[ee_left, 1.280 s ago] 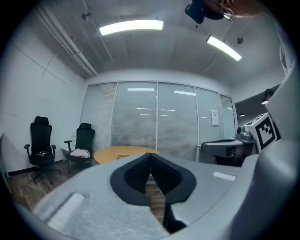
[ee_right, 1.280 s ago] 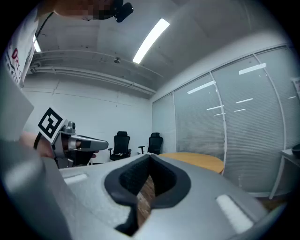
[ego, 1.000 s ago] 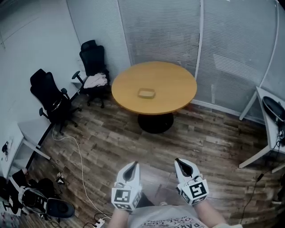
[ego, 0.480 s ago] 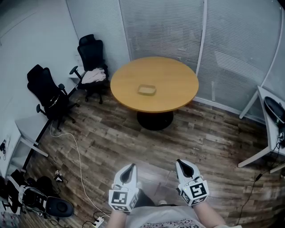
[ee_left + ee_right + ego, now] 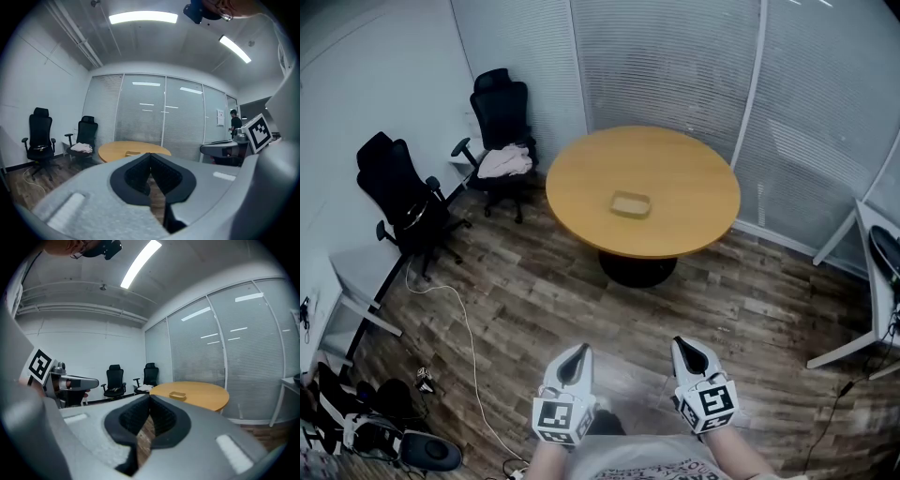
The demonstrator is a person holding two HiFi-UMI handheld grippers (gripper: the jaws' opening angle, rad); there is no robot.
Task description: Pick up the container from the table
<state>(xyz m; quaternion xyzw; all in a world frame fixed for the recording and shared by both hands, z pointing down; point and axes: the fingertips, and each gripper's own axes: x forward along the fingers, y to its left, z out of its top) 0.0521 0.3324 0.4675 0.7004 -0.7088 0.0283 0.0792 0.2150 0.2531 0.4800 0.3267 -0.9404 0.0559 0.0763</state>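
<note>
A small shallow tan container lies near the middle of the round wooden table, far ahead of both grippers. It also shows as a small tan container in the left gripper view and as a tan container in the right gripper view. My left gripper and right gripper are held side by side over the wooden floor, well short of the table. Both point towards it. The left gripper and right gripper each have their jaws closed together, with nothing between them.
Two black office chairs stand left of the table, one with a pale cloth on its seat. A white cable trails over the floor. White desk legs stand at right, and bags lie at bottom left. Glass walls with blinds stand behind the table.
The table and container have shifted right and look slightly nearer in the head view. Both grippers kept their place in the picture and stayed shut.
</note>
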